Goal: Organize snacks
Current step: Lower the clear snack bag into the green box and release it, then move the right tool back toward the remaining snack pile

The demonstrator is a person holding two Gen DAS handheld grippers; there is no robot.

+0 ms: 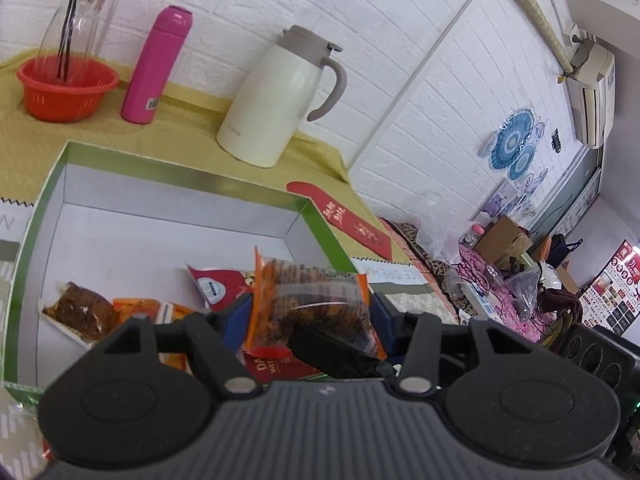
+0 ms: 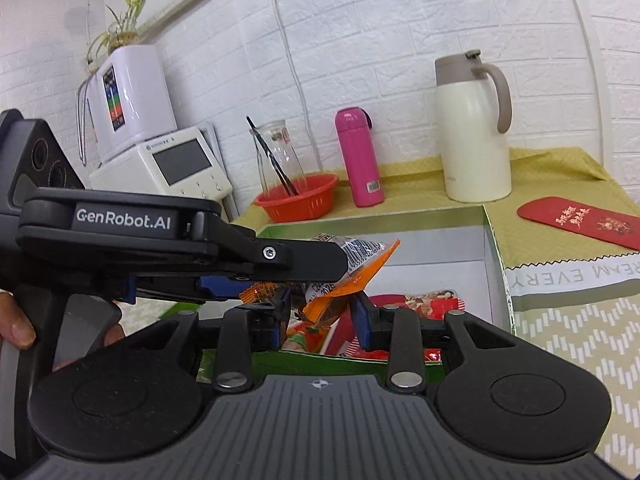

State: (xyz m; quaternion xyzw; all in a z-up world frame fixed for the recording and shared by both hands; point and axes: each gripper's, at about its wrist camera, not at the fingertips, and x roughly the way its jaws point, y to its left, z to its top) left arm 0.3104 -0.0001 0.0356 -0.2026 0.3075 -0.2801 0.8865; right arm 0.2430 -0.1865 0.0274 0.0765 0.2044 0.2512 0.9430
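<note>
An orange-edged clear snack packet (image 1: 308,304) with a dark snack inside is held over the green-rimmed white box (image 1: 180,172). My left gripper (image 1: 308,312) is shut on it; its blue pads press both sides. In the right wrist view the same packet (image 2: 340,280) sits between my right gripper's (image 2: 320,312) blue pads, which also close on it, with the left gripper (image 2: 280,256) reaching in from the left. Several snack packs lie in the box: a brown one (image 1: 80,312), a red one (image 1: 220,288) and red packs (image 2: 400,308).
On the yellow cloth behind the box stand a cream jug (image 1: 280,100), a pink bottle (image 1: 156,64) and a red basket (image 1: 66,88) holding a glass carafe. A red envelope (image 1: 344,220) lies to the box's right. White appliances (image 2: 160,160) stand at left.
</note>
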